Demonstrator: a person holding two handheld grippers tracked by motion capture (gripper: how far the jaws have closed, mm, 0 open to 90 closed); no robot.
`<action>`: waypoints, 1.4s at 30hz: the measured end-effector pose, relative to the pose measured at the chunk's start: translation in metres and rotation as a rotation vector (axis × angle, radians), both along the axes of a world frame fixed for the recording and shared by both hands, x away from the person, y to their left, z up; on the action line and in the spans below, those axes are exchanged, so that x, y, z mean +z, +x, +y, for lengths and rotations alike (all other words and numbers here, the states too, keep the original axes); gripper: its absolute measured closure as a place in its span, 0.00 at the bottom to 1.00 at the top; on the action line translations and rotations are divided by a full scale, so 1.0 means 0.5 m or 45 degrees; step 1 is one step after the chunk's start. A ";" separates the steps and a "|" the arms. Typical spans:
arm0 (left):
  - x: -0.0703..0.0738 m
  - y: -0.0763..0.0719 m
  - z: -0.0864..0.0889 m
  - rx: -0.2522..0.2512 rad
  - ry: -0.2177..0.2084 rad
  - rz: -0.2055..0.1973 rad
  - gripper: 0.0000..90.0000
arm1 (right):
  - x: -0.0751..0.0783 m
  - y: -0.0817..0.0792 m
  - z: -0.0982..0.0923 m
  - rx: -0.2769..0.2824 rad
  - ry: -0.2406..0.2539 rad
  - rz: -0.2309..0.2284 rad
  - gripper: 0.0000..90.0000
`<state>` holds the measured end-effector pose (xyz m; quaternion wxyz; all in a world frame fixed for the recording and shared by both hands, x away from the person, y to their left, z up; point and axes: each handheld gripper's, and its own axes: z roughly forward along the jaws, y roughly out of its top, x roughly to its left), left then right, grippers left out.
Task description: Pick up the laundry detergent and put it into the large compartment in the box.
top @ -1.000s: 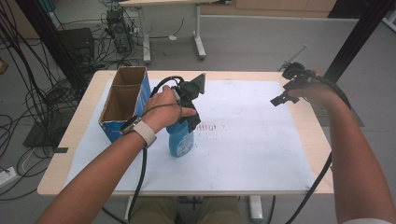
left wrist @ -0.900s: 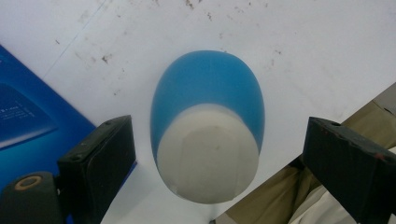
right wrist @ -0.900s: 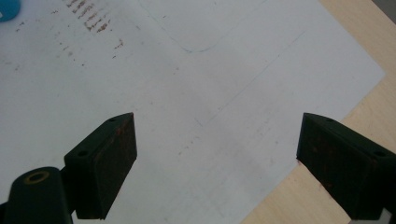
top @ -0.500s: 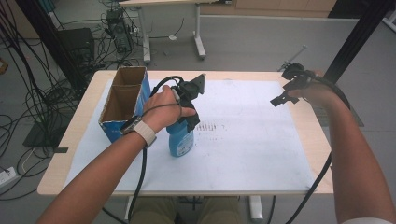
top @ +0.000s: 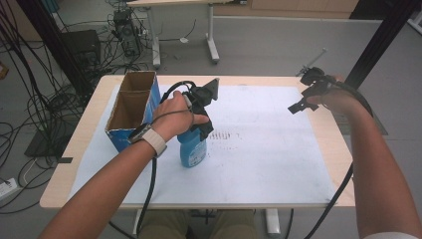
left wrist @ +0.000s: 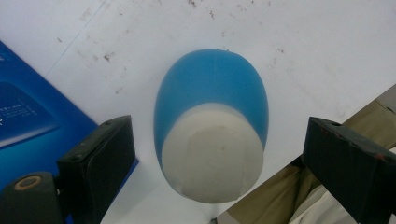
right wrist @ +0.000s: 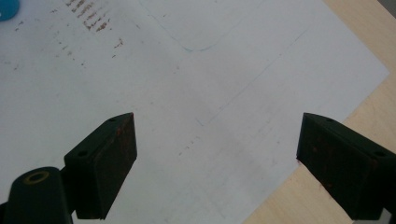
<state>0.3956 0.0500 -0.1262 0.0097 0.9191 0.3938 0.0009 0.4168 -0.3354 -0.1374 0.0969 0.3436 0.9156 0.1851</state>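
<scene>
Left gripper [top: 201, 122] hangs straight down over the blue bottle [top: 193, 148], jaws spread wide with the bottle's white cap [left wrist: 212, 151] between them and clear daylight on both sides, so nothing is gripped yet. Seen from the high view, the bottle stands upright on the white sheet [top: 259, 149], left of the table's [top: 333, 144] middle, with the open blue box [top: 130, 112] just beside it at about ten o'clock. Right gripper [top: 303, 99] waits well apart, toward two o'clock near the table's far right edge, its jaws likewise wide apart over bare sheet (nothing between them in its own view).

My reading is that the step in hand is taking the bottle by its top. In the left gripper view the cap sits nearer the seven o'clock jaw than the four o'clock one, so a small shift to centre it first would keep one pad from striking early and tipping the bottle. Come down enough that the pads meet the cap's sides rather than its rounded shoulder, where they could slide off. Close slowly, square to the cap, and lift straight up. The box stands close on that side, so a swing toward it risks a knock.
</scene>
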 end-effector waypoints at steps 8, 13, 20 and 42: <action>0.000 0.001 0.000 -0.003 -0.001 0.001 0.11 | 0.001 0.000 0.001 0.001 -0.002 0.000 0.14; 0.000 0.001 -0.001 -0.002 0.001 0.001 0.11 | 0.000 0.000 0.000 0.001 -0.003 0.000 0.14; -0.001 -0.002 0.000 0.002 -0.006 -0.003 0.11 | -0.002 0.000 0.000 0.000 -0.001 0.001 0.14; -0.009 -0.003 -0.008 -0.003 0.001 -0.008 0.11 | 0.002 -0.004 -0.002 0.001 0.000 -0.008 0.14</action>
